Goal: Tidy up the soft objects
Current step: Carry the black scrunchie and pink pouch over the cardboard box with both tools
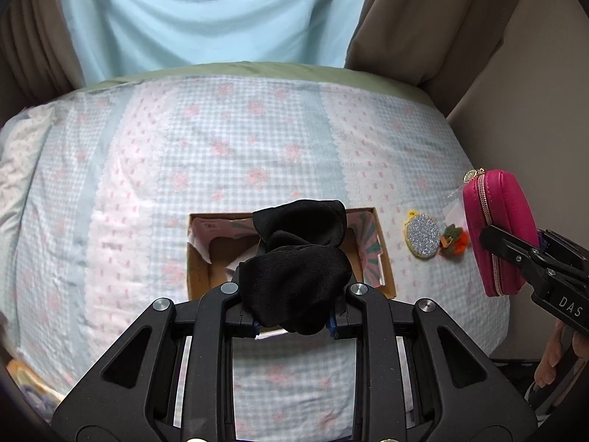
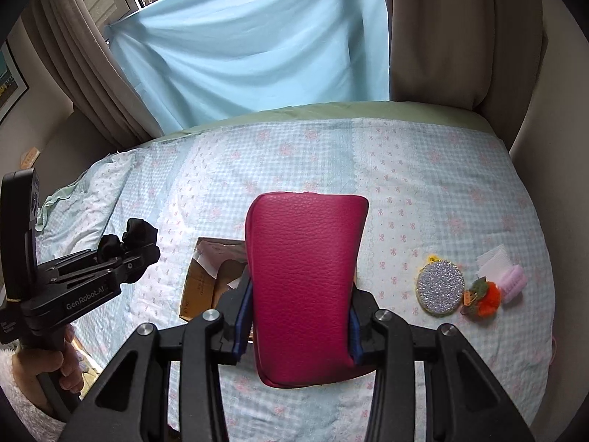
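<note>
Left wrist view: left gripper [image 1: 294, 316] clamped on black cloth [image 1: 294, 258], held above cardboard box [image 1: 383, 254] on bed; likely mid-drop, release due next. Right wrist view: right gripper [image 2: 300, 335] closed around pink pouch [image 2: 305, 287], over the box edge, probably waiting its turn.

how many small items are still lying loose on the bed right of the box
3, maybe more. The glitter disc is nearest the cardboard box, the orange felt piece touches its right edge, and the lilac piece lies beyond; others may be hidden.
</note>
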A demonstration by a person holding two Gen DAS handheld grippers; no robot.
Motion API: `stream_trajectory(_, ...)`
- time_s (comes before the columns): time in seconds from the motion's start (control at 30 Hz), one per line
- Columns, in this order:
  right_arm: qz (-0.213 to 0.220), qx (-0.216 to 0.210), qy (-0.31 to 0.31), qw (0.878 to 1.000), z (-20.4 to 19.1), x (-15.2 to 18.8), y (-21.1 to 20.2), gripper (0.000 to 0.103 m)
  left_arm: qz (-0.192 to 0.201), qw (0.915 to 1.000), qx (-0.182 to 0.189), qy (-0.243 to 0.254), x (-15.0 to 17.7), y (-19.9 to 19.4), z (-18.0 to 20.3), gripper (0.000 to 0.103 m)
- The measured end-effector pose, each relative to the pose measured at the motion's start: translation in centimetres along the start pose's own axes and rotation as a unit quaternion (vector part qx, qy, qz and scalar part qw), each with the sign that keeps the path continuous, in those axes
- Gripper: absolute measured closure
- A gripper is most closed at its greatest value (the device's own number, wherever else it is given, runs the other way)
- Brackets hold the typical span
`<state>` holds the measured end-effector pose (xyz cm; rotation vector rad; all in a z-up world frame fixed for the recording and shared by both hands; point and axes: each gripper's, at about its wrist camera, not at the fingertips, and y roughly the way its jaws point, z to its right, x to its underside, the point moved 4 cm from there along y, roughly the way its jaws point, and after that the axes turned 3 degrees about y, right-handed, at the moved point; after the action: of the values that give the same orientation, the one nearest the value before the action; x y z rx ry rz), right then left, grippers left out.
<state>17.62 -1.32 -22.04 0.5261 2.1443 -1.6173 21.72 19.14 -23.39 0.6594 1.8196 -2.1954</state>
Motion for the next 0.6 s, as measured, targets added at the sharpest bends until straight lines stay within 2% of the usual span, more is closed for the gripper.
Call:
stream_trajectory(0.2, -0.027, 0.02, 0.004, 0.999, -3.4, 0.7, 4.2, 0.065, -0.031, 0.9995, 0.002, 0.004, 0.3, 3.0, -3.8, 0.082)
stream_trajectory(0.33, -0.046, 0.034, -0.002, 0.998, -4.7, 1.0, 6.8, 0.065, -0.05, 0.9987, 0.009, 0.006, 0.5, 5.7, -4.9, 0.082)
stream_trajectory(0.6, -0.088, 0.065, 0.011, 0.994, -2.6, 1.5, 12.8, 0.065, -0.107, 0.9938, 0.015, 0.028, 1.4, 12.4, -5.3, 0.082)
